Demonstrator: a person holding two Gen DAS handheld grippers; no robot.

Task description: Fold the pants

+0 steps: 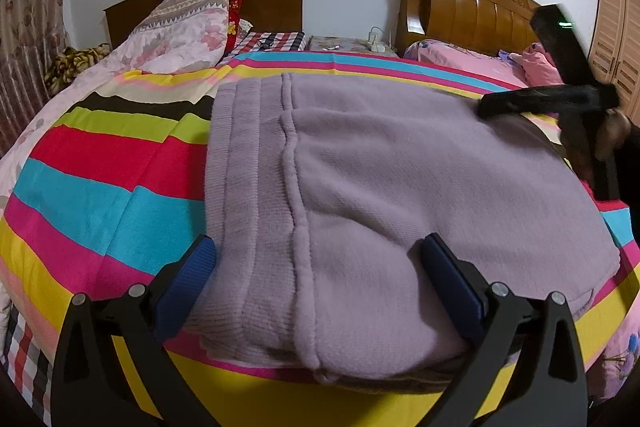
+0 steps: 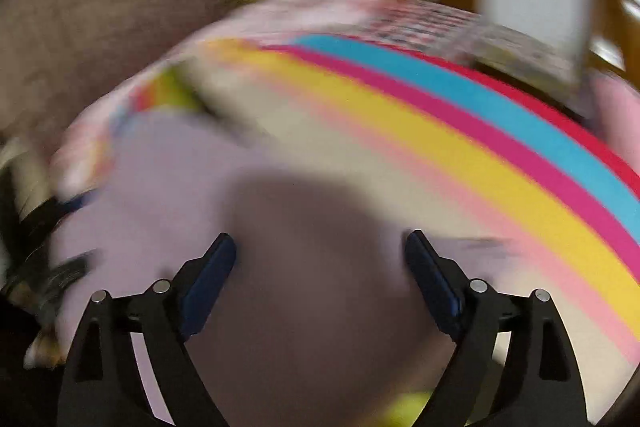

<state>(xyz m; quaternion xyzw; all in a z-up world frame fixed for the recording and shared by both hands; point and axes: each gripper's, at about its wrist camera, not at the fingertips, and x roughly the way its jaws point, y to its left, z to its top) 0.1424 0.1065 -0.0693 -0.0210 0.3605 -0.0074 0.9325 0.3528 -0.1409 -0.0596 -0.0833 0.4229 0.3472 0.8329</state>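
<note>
Lilac fleece pants (image 1: 380,179) lie folded in a flat stack on the striped blanket (image 1: 100,187), with the ribbed waistband (image 1: 240,167) on the left side. My left gripper (image 1: 320,267) is open, its blue pads straddling the near edge of the stack without closing on it. My right gripper shows at the far right of the left wrist view (image 1: 552,99), over the far corner of the pants. In the blurred right wrist view the right gripper (image 2: 320,267) is open above the lilac pants (image 2: 180,207).
A floral quilt and pillows (image 1: 180,31) lie at the head of the bed. A second bed with a wooden headboard (image 1: 472,11) stands to the right, with a small table (image 1: 352,45) between. A wardrobe (image 1: 616,43) is at far right.
</note>
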